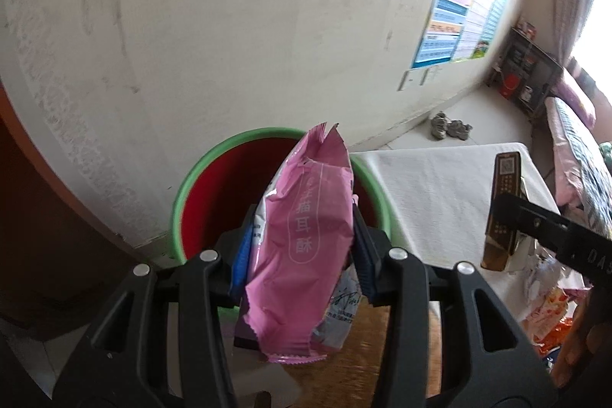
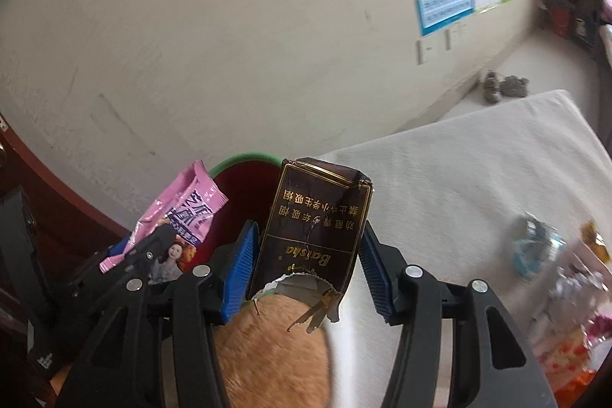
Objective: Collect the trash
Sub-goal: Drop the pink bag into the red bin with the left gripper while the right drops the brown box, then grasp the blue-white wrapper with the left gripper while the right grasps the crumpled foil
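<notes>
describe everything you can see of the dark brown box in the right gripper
The dark brown box is a crumpled cardboard cigarette pack with gold lettering and gold edging, printed text upside down in the right wrist view. Its lower end is torn open, showing a pale lining. It stands roughly upright, pinched between the right gripper's blue-padded fingers, held above the white-covered table near the green-rimmed red bin.

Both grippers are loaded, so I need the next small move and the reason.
Probably ease the left gripper forward and open it: its pink snack wrapper hangs at the near rim of the green-rimmed red bin. The right gripper holds the brown cigarette pack beside it.
</notes>
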Demonstrator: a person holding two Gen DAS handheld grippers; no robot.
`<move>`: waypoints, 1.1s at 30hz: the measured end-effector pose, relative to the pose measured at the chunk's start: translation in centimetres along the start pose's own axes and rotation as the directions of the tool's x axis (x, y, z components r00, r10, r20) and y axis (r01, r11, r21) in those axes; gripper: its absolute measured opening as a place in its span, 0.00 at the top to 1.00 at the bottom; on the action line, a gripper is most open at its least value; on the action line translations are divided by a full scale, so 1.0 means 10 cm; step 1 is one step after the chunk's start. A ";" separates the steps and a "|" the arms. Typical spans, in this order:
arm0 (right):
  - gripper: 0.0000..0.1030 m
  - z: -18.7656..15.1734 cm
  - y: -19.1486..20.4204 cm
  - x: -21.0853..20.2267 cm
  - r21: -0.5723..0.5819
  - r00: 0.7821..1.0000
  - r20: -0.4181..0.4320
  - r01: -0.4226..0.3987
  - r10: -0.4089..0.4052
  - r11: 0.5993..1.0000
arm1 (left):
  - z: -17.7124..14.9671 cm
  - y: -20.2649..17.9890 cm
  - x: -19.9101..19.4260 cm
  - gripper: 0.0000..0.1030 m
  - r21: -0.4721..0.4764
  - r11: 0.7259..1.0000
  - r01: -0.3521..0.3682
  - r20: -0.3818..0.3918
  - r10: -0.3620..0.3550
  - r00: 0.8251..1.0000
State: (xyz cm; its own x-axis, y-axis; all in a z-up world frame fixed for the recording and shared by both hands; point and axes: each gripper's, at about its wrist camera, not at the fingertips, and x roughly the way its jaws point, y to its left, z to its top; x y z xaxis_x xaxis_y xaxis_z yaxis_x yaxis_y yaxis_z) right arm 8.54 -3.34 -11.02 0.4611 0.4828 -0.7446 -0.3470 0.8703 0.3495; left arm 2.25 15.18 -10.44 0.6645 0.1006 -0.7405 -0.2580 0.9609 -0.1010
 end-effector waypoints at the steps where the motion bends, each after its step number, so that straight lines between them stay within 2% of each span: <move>1: 0.50 0.01 0.04 0.05 -0.005 1.000 -0.008 -0.006 0.006 1.000 | 0.00 0.04 0.01 0.58 -0.008 1.000 -0.007 -0.003 0.007 1.000; 10: 0.50 0.19 0.35 0.48 -0.074 0.997 -0.066 -0.055 0.050 0.996 | 0.00 0.39 0.16 0.59 -0.061 0.996 -0.066 -0.028 0.065 0.998; 19: 0.48 0.26 0.55 0.62 -0.123 0.995 -0.071 -0.073 0.064 0.990 | 0.10 0.48 0.30 0.59 -0.072 0.995 -0.074 -0.037 0.071 0.997; 20: 0.48 0.27 0.56 0.63 -0.129 0.995 -0.071 -0.074 0.065 0.989 | 0.10 0.48 0.32 0.57 -0.071 0.995 -0.076 -0.044 0.073 0.996; 23: 0.42 0.26 0.56 0.63 -0.134 0.996 -0.068 -0.067 0.059 0.989 | 0.09 0.51 0.39 0.40 -0.088 0.993 -0.080 -0.071 0.074 0.995; 33: 0.42 0.07 0.31 0.36 -0.077 0.997 -0.060 -0.057 0.052 0.995 | 0.04 0.44 0.31 0.40 -0.081 0.994 -0.069 -0.063 0.064 0.996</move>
State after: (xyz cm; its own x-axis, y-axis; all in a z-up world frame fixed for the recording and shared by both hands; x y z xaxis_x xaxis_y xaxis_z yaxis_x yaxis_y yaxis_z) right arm 9.73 1.16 -12.22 0.3925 0.5210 -0.7580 -0.4342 0.8314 0.3467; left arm 3.52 19.84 -12.92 0.6014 0.1454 -0.7856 -0.3592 0.9275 -0.1033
